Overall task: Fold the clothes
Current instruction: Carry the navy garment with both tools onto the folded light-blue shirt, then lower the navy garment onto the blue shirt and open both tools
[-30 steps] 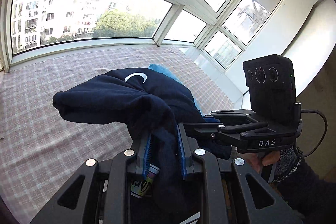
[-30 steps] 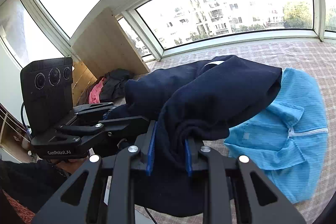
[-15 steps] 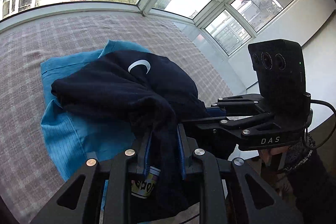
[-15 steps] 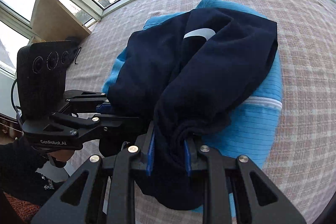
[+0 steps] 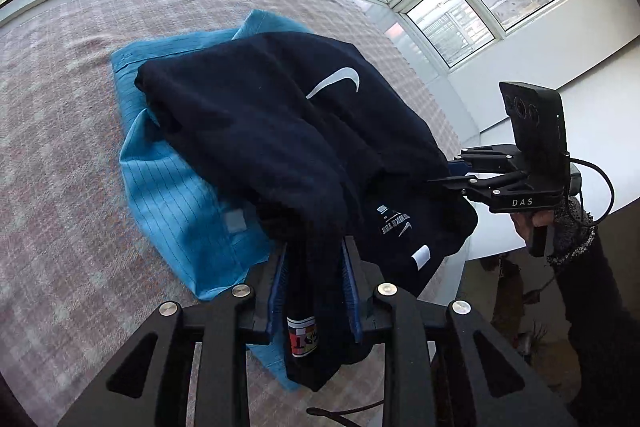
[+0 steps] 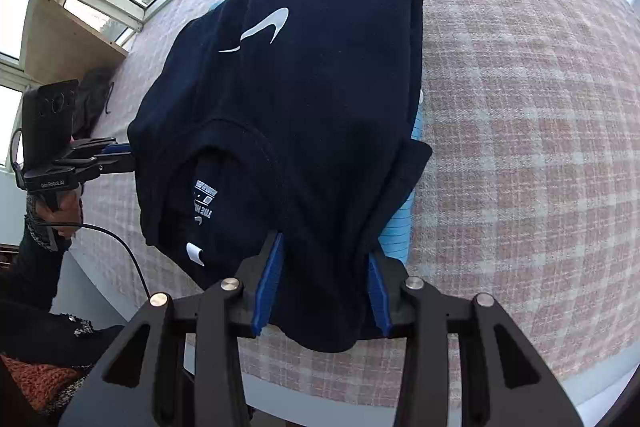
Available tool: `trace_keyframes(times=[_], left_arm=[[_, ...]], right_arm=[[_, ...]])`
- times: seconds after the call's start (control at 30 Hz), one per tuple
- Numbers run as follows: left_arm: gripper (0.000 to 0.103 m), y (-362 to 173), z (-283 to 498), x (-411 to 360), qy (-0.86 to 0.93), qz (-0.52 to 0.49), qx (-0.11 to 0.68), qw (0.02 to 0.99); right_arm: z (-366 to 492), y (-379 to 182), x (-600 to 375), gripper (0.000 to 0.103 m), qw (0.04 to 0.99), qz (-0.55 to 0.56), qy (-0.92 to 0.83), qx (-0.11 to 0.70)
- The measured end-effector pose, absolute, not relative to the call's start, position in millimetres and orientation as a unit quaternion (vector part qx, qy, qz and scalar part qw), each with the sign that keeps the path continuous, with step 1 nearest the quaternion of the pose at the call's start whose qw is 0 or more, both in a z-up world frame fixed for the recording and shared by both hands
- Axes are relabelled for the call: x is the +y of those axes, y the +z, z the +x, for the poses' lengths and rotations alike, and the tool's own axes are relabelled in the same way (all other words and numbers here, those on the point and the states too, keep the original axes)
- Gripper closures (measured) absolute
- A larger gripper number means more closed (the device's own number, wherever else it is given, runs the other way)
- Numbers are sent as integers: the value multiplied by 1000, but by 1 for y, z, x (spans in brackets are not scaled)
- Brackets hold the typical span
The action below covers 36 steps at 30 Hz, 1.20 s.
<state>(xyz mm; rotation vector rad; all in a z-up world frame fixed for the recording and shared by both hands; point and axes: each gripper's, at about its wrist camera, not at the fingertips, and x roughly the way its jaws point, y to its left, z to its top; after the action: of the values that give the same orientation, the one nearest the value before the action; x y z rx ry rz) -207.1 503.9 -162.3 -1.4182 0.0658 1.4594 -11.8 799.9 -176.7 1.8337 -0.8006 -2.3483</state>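
Observation:
A folded navy shirt (image 5: 280, 115) with a white swoosh lies on top of a light blue garment (image 5: 180, 187) on the checked table cover (image 5: 60, 167). My left gripper (image 5: 316, 275) is shut on the shirt's near edge, by a coloured label. In the right wrist view, the shirt (image 6: 328, 75) shows its collar and neck print. My right gripper (image 6: 324, 279) has its jaws spread wide, with the shirt's edge still lying between them. Each gripper shows in the other's view, the right gripper (image 5: 456, 167) and the left gripper (image 6: 124, 155), both at the shirt's sides.
The light blue garment (image 6: 400, 227) peeks out under the shirt's right side. The checked table cover (image 6: 520, 147) stretches right to the windows. A dark clothes pile (image 6: 94, 95) sits by a wooden panel (image 6: 60, 43) at the far left. The table's near edge runs just below both grippers.
Both grippers have carried the shirt down onto the light blue garment, where it now lies flatter. My right gripper's jaws stand wider apart than before.

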Motion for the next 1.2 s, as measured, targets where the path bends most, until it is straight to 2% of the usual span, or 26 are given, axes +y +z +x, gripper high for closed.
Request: trace_keyframes(times=[0.1, 0.17, 0.2, 0.3, 0.4, 0.5, 0.63, 0.77, 0.83, 1.1, 1.17, 1.2], left_arm=[[80, -162, -228, 484, 606, -610, 0, 510], [78, -148, -247, 481, 632, -590, 1, 502], [73, -140, -256, 479, 645, -580, 2, 498], [64, -131, -285, 496, 675, -555, 23, 485], [64, -143, -309, 529, 688, -549, 53, 472], [64, -158, -318, 544, 684, -559, 66, 464], [61, -169, -322, 551, 682, -563, 79, 460], [60, -181, -326, 558, 680, -566, 91, 456], [56, -181, -326, 559, 685, -563, 101, 452], [54, -174, -323, 560, 699, -543, 120, 450], [59, -179, -319, 564, 691, -547, 119, 458], [68, -179, -317, 565, 690, -544, 120, 462]], right_arm=[[-14, -154, 815, 63, 47, 549, -782, -291], [-24, -141, 825, 54, 45, 529, -799, -283], [-35, -143, 832, 53, 41, 522, -804, -283], [-74, -154, 851, 53, 16, 510, -813, -281], [-92, -166, 860, 53, 38, 522, -790, -320], [-94, -156, 858, 53, 20, 545, -792, -275], [-116, -146, 880, 53, 5, 495, -827, -266], [-150, -174, 893, 53, 3, 518, -812, -269], [-160, -188, 891, 53, 10, 533, -800, -274], [-154, -183, 877, 53, 47, 516, -819, -247], [-151, -180, 872, 61, 38, 513, -828, -226], [-149, -178, 869, 68, 34, 511, -832, -215]])
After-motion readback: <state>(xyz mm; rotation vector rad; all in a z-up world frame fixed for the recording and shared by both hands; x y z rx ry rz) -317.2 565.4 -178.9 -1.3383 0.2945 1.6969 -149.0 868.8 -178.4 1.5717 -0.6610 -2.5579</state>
